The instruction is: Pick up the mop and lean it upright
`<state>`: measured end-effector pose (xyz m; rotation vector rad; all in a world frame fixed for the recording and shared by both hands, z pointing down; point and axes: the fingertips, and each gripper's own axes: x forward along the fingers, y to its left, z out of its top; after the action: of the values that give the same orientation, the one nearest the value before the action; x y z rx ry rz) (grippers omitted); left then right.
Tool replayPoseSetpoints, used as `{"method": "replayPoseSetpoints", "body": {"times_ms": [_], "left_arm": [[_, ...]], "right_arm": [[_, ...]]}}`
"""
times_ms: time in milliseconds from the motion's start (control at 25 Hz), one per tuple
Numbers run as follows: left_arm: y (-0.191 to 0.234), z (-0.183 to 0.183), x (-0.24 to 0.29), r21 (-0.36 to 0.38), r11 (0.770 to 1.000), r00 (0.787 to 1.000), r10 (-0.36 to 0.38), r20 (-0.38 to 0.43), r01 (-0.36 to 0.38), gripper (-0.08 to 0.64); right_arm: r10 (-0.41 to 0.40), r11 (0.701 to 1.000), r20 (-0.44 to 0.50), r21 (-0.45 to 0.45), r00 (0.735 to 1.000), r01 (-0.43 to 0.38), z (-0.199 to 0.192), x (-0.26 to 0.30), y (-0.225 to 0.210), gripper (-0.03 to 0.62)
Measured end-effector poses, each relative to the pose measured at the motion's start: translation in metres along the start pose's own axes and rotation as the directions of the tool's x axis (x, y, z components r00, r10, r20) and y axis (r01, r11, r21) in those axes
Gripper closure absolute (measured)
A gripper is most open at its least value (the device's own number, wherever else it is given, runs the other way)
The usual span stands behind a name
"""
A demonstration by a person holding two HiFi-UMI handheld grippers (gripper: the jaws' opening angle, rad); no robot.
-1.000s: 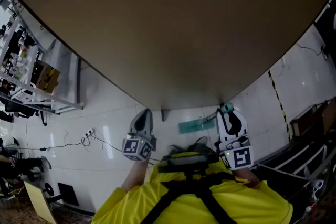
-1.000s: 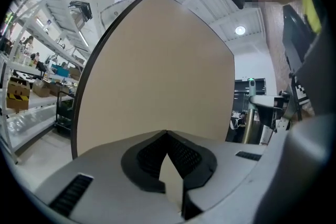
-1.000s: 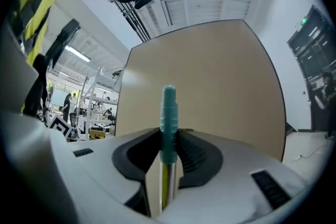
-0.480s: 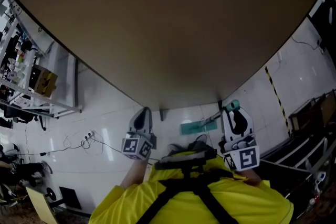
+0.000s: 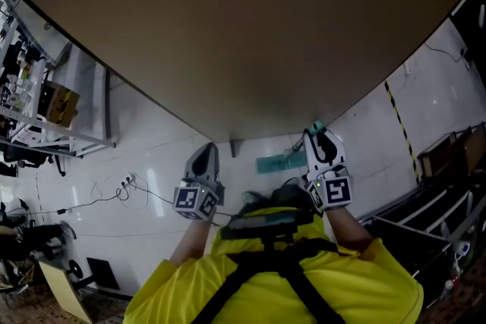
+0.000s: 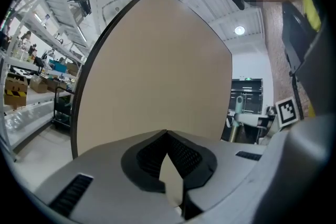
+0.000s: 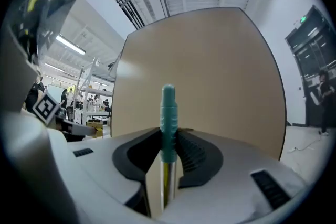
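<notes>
The mop stands nearly upright at my right. Its teal grip (image 7: pixel 168 118) and metal shaft sit between the jaws of my right gripper (image 7: pixel 168 136), which is shut on the handle. In the head view the right gripper (image 5: pixel 319 136) holds the handle's teal top (image 5: pixel 317 127) close to the big brown board. The teal mop head (image 5: pixel 279 162) lies flat on the white floor below. My left gripper (image 5: pixel 206 153) hangs beside it, apart from the mop. Its jaws meet at the tips (image 6: pixel 167 135) with nothing between them. The handle (image 6: pixel 238 113) also shows at the right of the left gripper view.
A large brown board (image 5: pixel 243 34) stands upright right in front and fills most of the view. Shelving racks with boxes (image 5: pixel 34 110) stand at the left. Cables and a power strip (image 5: pixel 125 186) lie on the floor. A dark frame (image 5: pixel 448 171) sits at the right.
In the head view my right gripper, still shut on the mop handle, has shifted left and looks smaller, lower toward the floor. The left gripper has stayed in place.
</notes>
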<state>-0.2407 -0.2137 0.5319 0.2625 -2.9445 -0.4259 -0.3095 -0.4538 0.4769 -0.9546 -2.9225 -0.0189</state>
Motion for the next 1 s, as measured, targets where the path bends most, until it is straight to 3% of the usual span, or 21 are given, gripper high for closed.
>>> {"method": "replayPoseSetpoints", "body": {"times_ms": [280,440,640,1000], "left_arm": [[0.018,-0.014,-0.021,-0.004,0.999,0.998,0.047,-0.038,-0.047,0.559],[0.037,-0.021,-0.038,-0.011,0.995,0.993,0.097,-0.063,-0.098,0.559],[0.049,-0.031,-0.052,-0.021,0.991,0.987,0.133,-0.089,-0.135,0.559],[0.051,-0.036,-0.047,-0.053,0.989,0.987,0.135,-0.091,-0.141,0.559]], "right_arm": [[-0.008,1.000,-0.140,0.009,0.990,0.009,-0.133,0.082,-0.006,0.489],[-0.003,1.000,-0.206,0.004,0.978,0.004,-0.179,0.121,-0.002,0.490],[-0.057,0.998,-0.251,0.004,0.966,0.060,-0.213,0.157,-0.010,0.489],[-0.140,0.990,-0.275,-0.043,0.951,0.134,-0.218,0.206,-0.009,0.482]]}}
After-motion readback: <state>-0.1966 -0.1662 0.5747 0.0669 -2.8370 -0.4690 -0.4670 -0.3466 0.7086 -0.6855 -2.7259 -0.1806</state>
